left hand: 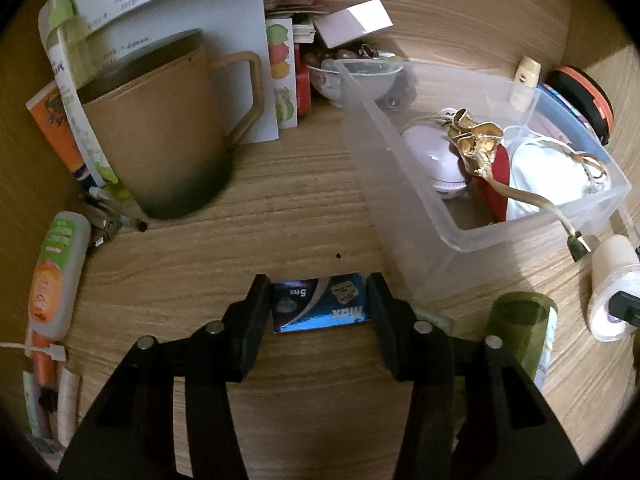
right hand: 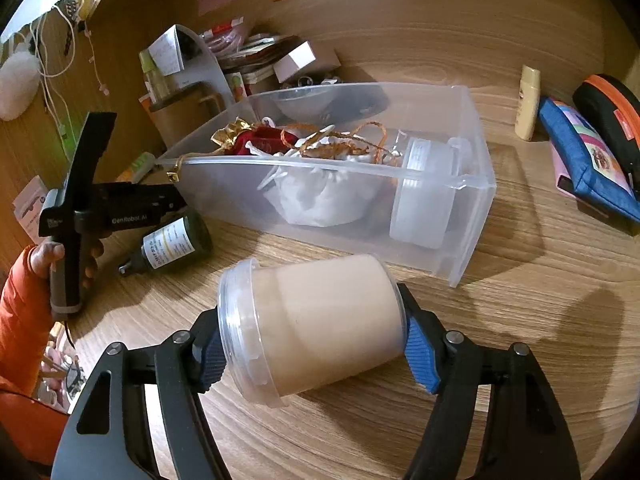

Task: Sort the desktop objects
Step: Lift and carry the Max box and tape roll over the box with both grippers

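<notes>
Fingers, left: the left gripper [left hand: 318, 306] is seen low in the left wrist view, its black fingers [left hand: 256, 312] set against the two short edges of a small blue card packet [left hand: 318, 304] lying flat on the worktop [left hand: 280, 208]; the packet is clamped between them.
Fingers, right: the right gripper [right hand: 312, 344] is closed on a clear lidded tub [right hand: 316, 324] filled with something beige, blue pads [right hand: 418, 354] pressed on its base and on its lid end; the tub is carried on its side at lower centre of the right wrist view.
Bin: a clear plastic bin [right hand: 460, 216] stands at frame centre, just beyond the tub, already holding a white bundle, a red pouch with gold trim [left hand: 480, 148] and another clear tub.
Step in hand: judged to be lifting the packet while the tub waits for the bin.
Doing it well: the packet is thin, so the grip is best kept low and square, and the lift made straight up to avoid it pivoting out.
Hazard: a dark green bottle [left hand: 522, 328] lies just right of the left fingers, and the bin wall stands near; a sideways swing is to be avoided.
Clutter: a brown mug [left hand: 168, 132] stands at upper left, well apart.
</notes>
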{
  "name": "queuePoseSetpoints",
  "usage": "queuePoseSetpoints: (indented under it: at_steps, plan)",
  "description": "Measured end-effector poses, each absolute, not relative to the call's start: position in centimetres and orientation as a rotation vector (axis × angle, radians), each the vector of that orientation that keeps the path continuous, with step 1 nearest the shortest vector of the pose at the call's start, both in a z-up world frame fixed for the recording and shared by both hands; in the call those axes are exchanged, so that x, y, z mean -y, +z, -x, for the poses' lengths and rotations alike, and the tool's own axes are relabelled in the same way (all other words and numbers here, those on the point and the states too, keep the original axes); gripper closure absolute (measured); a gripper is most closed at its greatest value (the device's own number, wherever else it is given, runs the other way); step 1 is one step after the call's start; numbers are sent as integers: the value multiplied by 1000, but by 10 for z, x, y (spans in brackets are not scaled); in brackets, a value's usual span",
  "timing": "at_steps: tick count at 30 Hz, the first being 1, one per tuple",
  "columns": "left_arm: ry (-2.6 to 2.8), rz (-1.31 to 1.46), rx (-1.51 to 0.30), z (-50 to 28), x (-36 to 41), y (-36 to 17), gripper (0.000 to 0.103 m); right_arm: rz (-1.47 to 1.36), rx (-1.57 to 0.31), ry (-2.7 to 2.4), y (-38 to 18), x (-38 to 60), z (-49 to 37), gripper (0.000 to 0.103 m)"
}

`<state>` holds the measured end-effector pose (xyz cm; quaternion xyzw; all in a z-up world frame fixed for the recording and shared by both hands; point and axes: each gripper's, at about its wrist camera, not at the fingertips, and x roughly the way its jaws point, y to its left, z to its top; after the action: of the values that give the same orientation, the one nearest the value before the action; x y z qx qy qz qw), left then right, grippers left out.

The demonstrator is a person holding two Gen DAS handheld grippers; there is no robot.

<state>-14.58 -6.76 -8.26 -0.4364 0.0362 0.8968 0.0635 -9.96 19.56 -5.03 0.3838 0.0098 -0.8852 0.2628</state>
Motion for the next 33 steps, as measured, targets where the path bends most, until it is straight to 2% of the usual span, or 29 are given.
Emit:
queuePoseSetpoints:
  at_steps: [8, 13, 21, 33]
  plan:
    - [2729, 1308, -99, 135, 71, -80, 55, -1029, -27, -2397, -50, -195, 99, 39]
    - [2756, 1255, -45, 124, 80, -70, 55, -1053, 96, -2339, -47, -206, 100, 39]
    - [2780, 1155, 2, 107, 88, -50, 55, -1012, 76, -2377, -28, -214, 88, 39]
    - [2791, 1053, -42, 97, 88, -22, 55, -894, 48, -2453, 18, -223, 82, 39]
